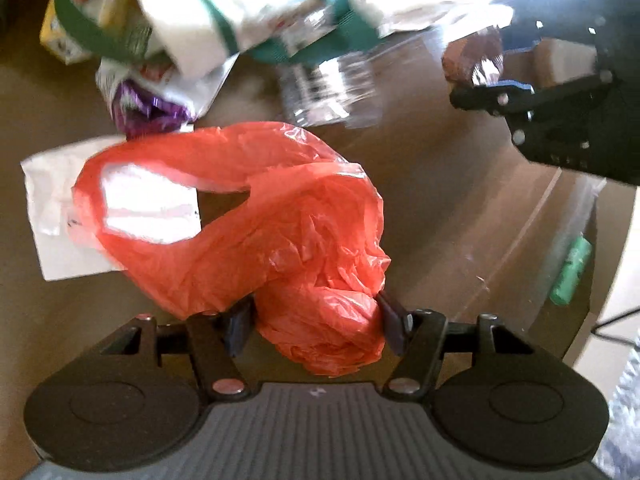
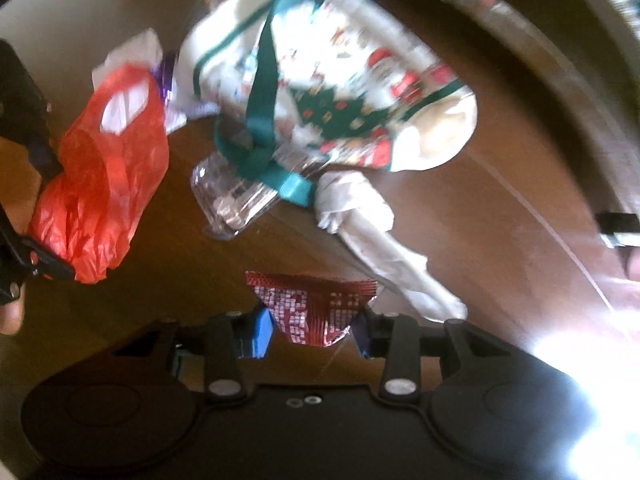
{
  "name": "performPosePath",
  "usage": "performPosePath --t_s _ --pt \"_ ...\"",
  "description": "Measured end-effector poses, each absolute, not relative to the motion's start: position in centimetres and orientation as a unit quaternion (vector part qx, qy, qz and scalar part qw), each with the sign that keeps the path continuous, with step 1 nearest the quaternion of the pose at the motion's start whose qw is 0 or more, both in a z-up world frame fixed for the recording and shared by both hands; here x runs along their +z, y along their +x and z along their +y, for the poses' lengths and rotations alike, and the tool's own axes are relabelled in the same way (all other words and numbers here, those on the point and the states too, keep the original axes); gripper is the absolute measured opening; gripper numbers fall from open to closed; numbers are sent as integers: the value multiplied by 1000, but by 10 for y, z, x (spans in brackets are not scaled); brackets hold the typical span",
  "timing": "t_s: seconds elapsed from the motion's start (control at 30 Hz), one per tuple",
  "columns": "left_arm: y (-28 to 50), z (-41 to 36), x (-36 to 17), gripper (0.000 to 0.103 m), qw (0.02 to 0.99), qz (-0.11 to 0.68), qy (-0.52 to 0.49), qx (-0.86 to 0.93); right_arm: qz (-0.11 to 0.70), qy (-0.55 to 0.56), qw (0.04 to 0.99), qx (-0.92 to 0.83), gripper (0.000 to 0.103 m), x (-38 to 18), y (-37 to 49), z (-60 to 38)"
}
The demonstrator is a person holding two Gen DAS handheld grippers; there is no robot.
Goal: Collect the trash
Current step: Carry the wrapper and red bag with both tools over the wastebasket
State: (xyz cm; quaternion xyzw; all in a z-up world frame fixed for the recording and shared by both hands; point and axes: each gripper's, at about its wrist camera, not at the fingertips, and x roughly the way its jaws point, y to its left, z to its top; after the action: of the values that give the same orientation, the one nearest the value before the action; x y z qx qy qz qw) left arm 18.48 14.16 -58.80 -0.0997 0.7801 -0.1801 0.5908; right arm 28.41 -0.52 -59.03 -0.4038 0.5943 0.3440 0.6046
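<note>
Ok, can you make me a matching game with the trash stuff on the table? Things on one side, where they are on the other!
Things:
1. orange plastic bag
2. red foil wrapper
3. clear plastic container
4. crumpled white paper

Places:
A. lying on the brown table, below the holiday tote bag
B. pinched in the left gripper
C. partly under the tote bag's green strap
D. pinched in the right gripper

Pairs: 1-B, 2-D, 3-C, 4-A
</note>
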Motion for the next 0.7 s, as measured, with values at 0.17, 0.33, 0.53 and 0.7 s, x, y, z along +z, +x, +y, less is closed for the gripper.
performPosePath --t_s 0.17,0.33,0.53,0.7 --pt "193 141 -541 63 616 756 -75 -208 580 -368 644 337 38 -529 290 -4" --pt "206 144 -486 63 646 727 -63 -221 561 -344 679 325 37 -465 290 -7" --pt "212 142 -414 63 685 691 -43 -227 549 -302 721 295 37 -383 284 -27" --pt "212 137 -348 63 724 656 -11 -216 520 -258 765 279 37 -315 274 -47"
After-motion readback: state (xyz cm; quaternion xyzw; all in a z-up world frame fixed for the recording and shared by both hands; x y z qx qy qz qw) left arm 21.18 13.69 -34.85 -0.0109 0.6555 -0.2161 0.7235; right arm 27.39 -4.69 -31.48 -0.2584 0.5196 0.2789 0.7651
